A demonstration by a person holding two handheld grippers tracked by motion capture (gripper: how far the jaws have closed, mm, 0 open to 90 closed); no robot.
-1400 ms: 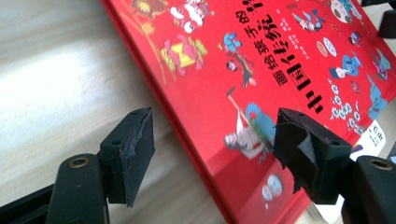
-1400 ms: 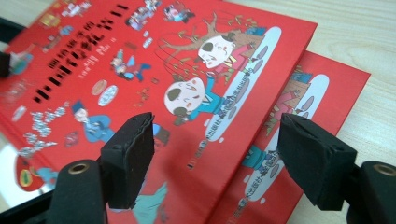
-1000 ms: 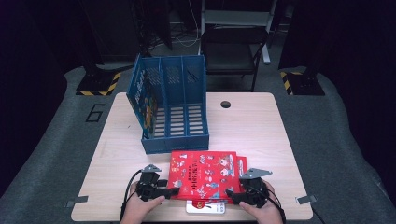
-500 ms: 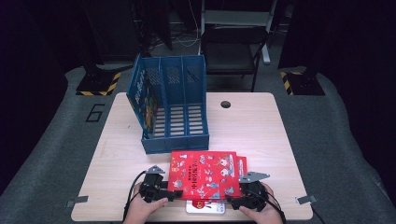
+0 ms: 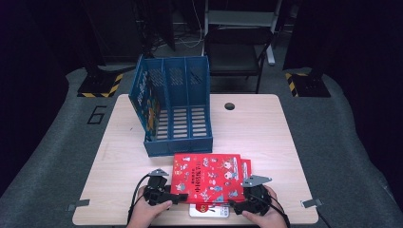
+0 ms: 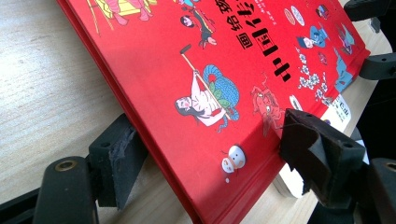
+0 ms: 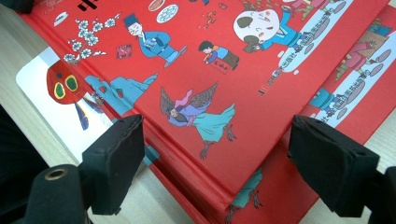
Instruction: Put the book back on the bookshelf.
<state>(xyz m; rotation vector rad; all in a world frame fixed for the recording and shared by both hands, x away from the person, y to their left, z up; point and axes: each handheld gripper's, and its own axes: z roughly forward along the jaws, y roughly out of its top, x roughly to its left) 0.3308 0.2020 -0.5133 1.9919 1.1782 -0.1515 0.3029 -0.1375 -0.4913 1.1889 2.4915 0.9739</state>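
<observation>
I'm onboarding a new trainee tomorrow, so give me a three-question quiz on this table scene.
1. True or false: the blue file rack has three compartments.
2. What lies on the table under the stacked red books? A) a white book B) a green folder C) a black tray
3. Fill in: the left tongs and right tongs sit at the near corners of the top book with jaws ____.

Key: 1 true; 2 A, the white book; 3 open, straddling the corners without pressing.
</observation>
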